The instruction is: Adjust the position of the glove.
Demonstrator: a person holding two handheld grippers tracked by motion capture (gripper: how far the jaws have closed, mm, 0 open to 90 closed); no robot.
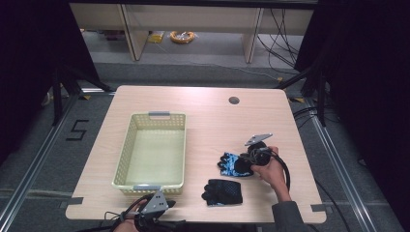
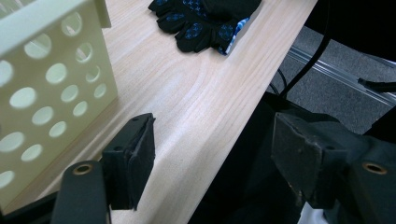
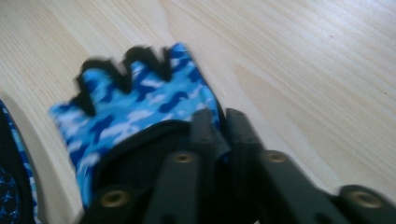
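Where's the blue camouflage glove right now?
In the high view the blue camouflage glove lies right of the basket, just beyond the black glove, with the right gripper shut on its cuff.

Blue camouflage glove [image 3: 140, 105], cream basket [image 1: 126, 145]

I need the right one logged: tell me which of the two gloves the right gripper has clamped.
The blue camouflage glove, lying farther from the person. The right gripper is shut on its cuff edge; the black glove nearer the table edge lies untouched.
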